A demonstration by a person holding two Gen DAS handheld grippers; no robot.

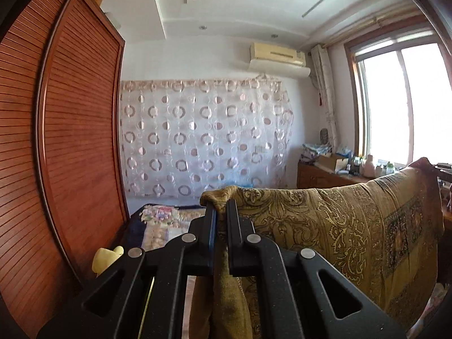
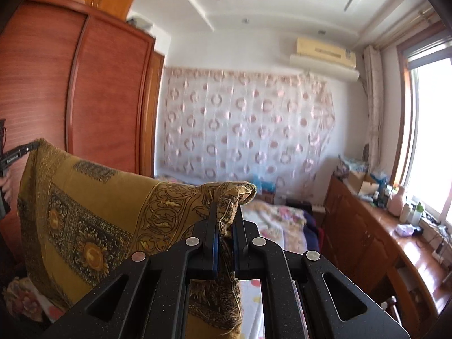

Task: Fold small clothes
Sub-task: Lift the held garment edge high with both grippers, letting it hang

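A mustard-yellow cloth with dark paisley and floral print hangs spread in the air between both grippers. My left gripper is shut on one top corner, which bunches between its black fingers. The cloth stretches right to its other top corner. In the right wrist view my right gripper is shut on that other corner of the cloth, and the fabric runs left to the left gripper at the frame's edge, where a hand shows. The cloth's lower part hangs below both views.
A bed with a floral cover lies below and ahead. A tall red-brown wardrobe stands close on the left. A cluttered wooden dresser runs under the window on the right. A patterned curtain covers the far wall.
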